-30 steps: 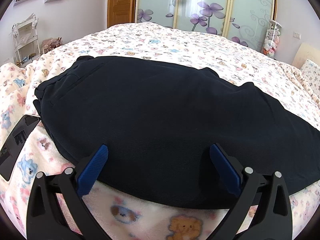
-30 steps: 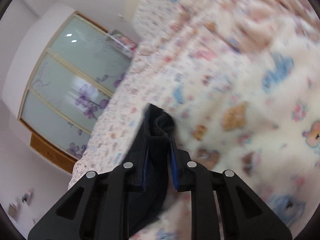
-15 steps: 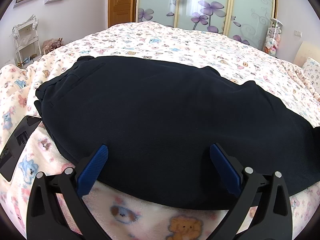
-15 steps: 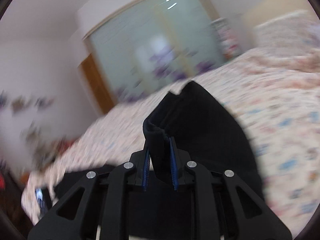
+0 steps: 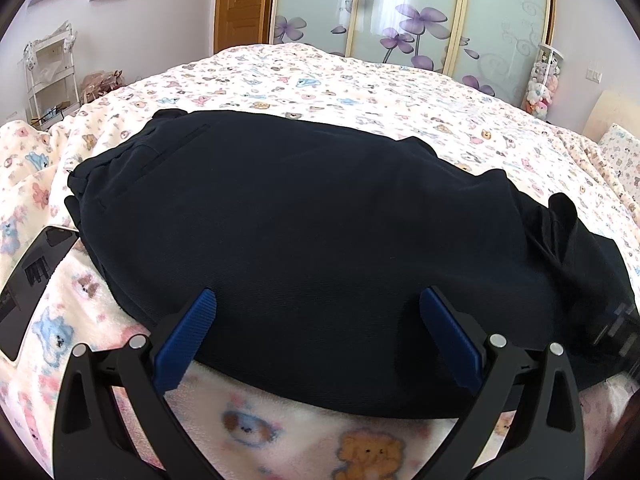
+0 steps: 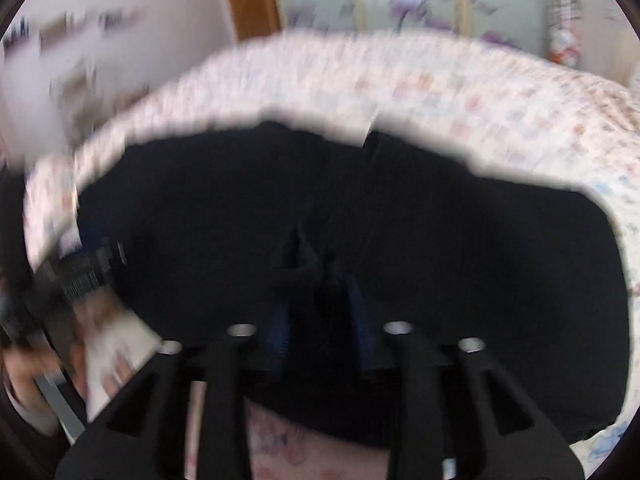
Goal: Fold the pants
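Observation:
Dark navy pants [image 5: 320, 220] lie flat across the bed, waistband to the left. My left gripper [image 5: 318, 300] hovers open over their near edge, nothing between its blue pads [image 5: 188, 336]. At the right a bunched leg end [image 5: 560, 220] stands up over the pants. In the blurred right wrist view my right gripper [image 6: 320, 292] sits over the pants [image 6: 480, 260], its jaws opening. A fold of the dark cloth [image 6: 304, 264] is still between them, and the pads no longer seem to squeeze it. The left gripper [image 6: 84, 276] shows at the left edge of the right wrist view.
A black phone [image 5: 36, 276] lies on the animal-print blanket [image 5: 360, 92] just left of the waistband. A pillow [image 5: 620, 152] is at the far right. Sliding glass wardrobe doors [image 5: 400, 12] and a white rack [image 5: 48, 72] stand beyond the bed.
The right gripper swung across with the leg end and rolled level over the pants; its jaws now stand wider. A bunched fold appeared at the right in the left wrist view. The left gripper stayed put.

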